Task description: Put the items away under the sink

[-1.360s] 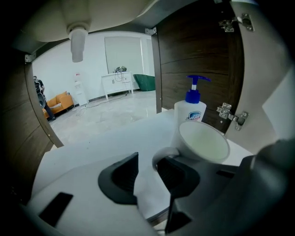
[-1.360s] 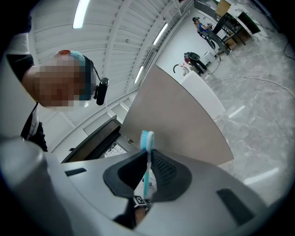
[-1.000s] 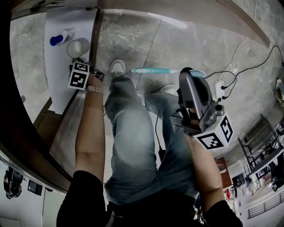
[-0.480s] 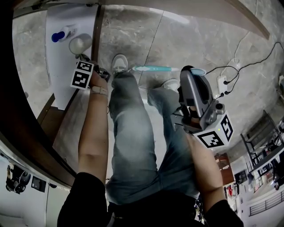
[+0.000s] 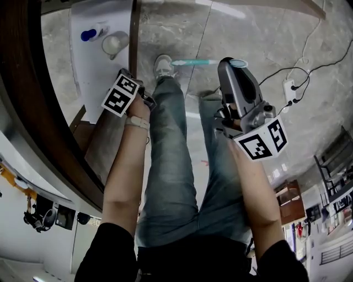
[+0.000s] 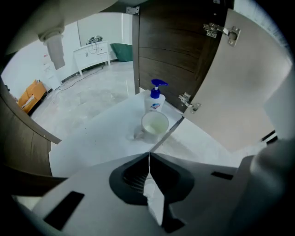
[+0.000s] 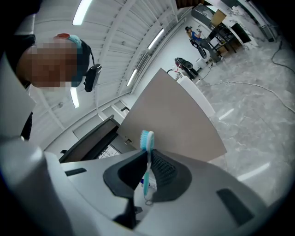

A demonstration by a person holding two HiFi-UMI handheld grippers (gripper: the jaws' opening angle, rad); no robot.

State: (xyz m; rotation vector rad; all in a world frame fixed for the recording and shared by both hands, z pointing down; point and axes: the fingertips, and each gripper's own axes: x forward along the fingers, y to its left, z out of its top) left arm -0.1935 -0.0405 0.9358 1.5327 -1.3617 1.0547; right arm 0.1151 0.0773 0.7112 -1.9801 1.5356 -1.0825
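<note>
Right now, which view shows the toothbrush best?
The right gripper view: the toothbrush stands clamped between shut jaws, bristles and handle clear. The head view shows it only as a thin teal streak; the left gripper view shows none of it.

bright, even indoor light fills the room: ceiling strip lights [image 7: 84,12] glow overhead in the right gripper view and throw pale streaks of glare across the polished floor [image 7: 267,92]. in the left gripper view the white shelf [image 6: 101,147] is nearly washed out, with a faint shadow just left of the mug [image 6: 155,124], while the dark wood panels [image 6: 170,60] lose detail. all three views bulge like a fisheye, straight edges bowing, corners falling to black, the nearest foreground soft.
</note>
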